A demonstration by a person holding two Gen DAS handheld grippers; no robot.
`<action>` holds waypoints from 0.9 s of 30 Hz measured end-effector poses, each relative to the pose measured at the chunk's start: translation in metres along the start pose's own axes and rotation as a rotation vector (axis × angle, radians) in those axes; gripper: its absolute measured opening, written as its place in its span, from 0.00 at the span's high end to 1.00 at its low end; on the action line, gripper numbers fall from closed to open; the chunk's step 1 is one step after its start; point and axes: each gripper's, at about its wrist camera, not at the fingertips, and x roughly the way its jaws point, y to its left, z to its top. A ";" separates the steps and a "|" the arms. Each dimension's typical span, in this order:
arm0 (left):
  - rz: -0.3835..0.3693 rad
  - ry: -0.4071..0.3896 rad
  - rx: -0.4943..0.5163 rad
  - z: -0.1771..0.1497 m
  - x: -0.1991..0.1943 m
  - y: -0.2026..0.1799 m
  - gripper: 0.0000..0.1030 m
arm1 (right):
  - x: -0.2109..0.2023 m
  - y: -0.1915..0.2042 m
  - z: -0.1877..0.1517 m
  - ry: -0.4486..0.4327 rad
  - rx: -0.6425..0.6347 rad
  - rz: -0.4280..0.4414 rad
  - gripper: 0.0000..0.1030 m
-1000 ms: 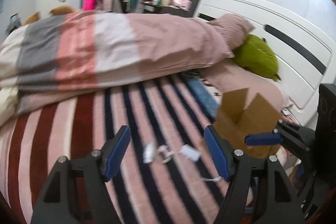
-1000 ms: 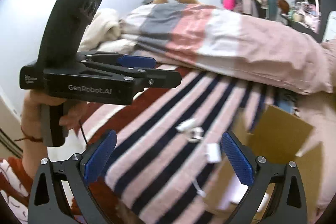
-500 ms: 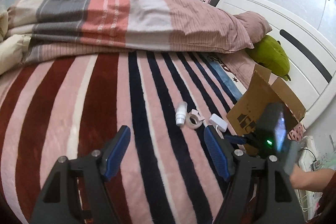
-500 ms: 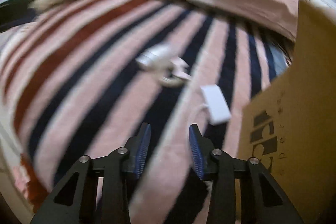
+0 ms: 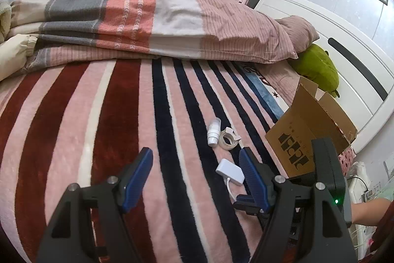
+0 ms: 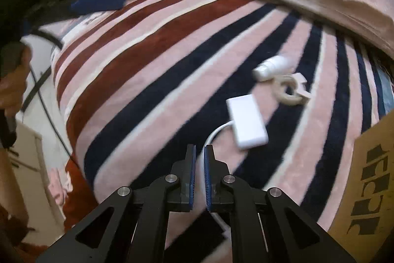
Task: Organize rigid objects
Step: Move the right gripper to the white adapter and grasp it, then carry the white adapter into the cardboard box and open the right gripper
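The left gripper (image 5: pixel 195 168), black with 2 blue pads, has its jaws spread wide above the striped fleece blanket (image 5: pixel 103 115) in pink, dark red and navy. Nothing is between the pads and they touch nothing. Its right pad is just beside the flat white rectangular adapter (image 5: pixel 230 171) in this view, and the adapter's thin white cable (image 5: pixel 230 190) runs down toward that finger.

The right gripper (image 6: pixel 199 152) has its jaws almost closed, with only a narrow slit between the 2 blue pads. The thin white cable (image 6: pixel 216 133) curves from the adapter (image 6: pixel 247 124) to the fingertips and seems to pass into the slit; I cannot tell if the pads really pinch it.

Behind the adapter, 2 more small things lie on the blanket: a small white plastic bottle (image 5: pixel 213 131) on its side, and a beige roll of tape in a white dispenser (image 5: pixel 229 139), touching or almost touching each other. In the right wrist view the bottle (image 6: pixel 272 67) and the tape roll (image 6: pixel 290 90) are blurred.

An open brown cardboard box (image 5: pixel 310 137) with black print stands on the bed to the right of these things, near the white headboard (image 5: pixel 344 61). A green plush toy (image 5: pixel 317 68) lies behind the box, beside the folded pink, grey and white quilt (image 5: pixel 147 19).
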 end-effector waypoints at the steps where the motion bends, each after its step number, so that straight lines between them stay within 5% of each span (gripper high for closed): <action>1: 0.000 0.000 0.001 0.000 0.000 0.000 0.32 | -0.002 0.002 0.000 -0.003 -0.011 -0.021 0.94; 2: -0.001 0.001 0.002 0.000 0.000 -0.001 0.32 | -0.004 0.004 -0.001 -0.013 -0.024 -0.054 0.90; 4: 0.000 0.003 0.002 -0.001 -0.001 -0.001 0.33 | -0.013 0.002 -0.002 -0.059 -0.028 -0.106 0.60; 6: 0.006 0.003 0.002 0.000 -0.002 -0.001 0.33 | -0.014 -0.007 0.000 -0.075 -0.008 -0.125 0.49; 12: 0.018 0.011 -0.001 -0.002 -0.004 0.000 0.33 | 0.012 -0.029 0.007 -0.009 0.072 -0.097 0.49; 14: 0.021 0.016 -0.004 -0.002 -0.003 0.000 0.33 | 0.013 -0.029 0.007 -0.028 0.064 -0.076 0.61; 15: 0.021 0.017 -0.006 -0.002 -0.003 0.001 0.33 | 0.013 -0.029 0.007 -0.030 0.055 -0.088 0.76; 27: -0.058 0.022 0.005 0.007 -0.006 -0.012 0.33 | -0.025 -0.007 0.028 -0.118 -0.011 -0.031 0.77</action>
